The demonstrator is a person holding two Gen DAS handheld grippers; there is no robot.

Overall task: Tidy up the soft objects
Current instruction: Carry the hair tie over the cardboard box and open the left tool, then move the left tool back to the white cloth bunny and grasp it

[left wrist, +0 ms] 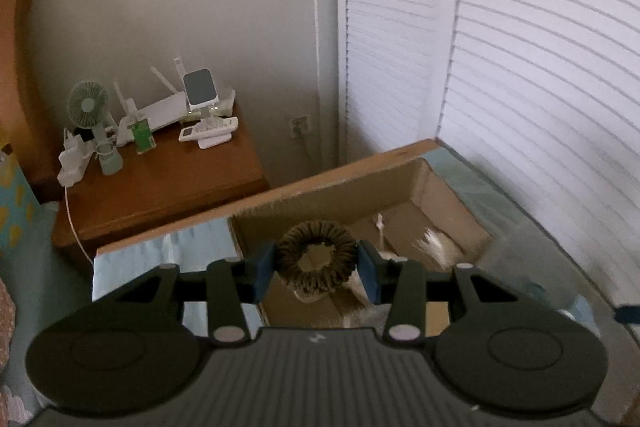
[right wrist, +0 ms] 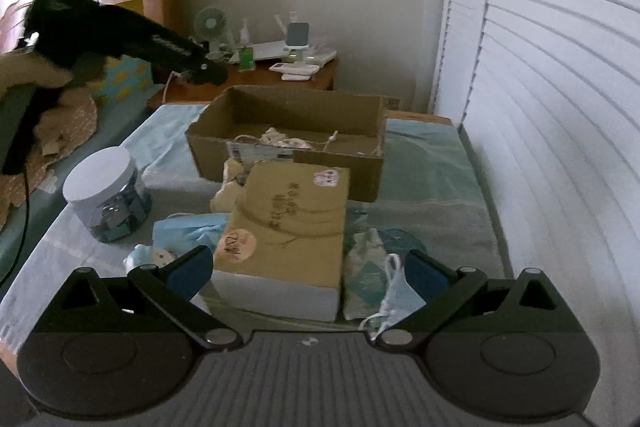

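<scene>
Left tool (left wrist: 316,267) pinches a dark brown scrunchie (left wrist: 316,254) between its blue pads, held above the open cardboard box (left wrist: 344,183). Right tool (right wrist: 310,273) spread wide, holding nothing, low over the bed (right wrist: 432,215) by a closed kraft box (right wrist: 284,227).

The pale cloth (left wrist: 434,247) in the cardboard box (left wrist: 448,199) is smeared by blur, lower right of centre. The brown scrunchie (left wrist: 316,259) hides the box floor behind it. The jar's (right wrist: 106,197) contents are too small to tell.
</scene>
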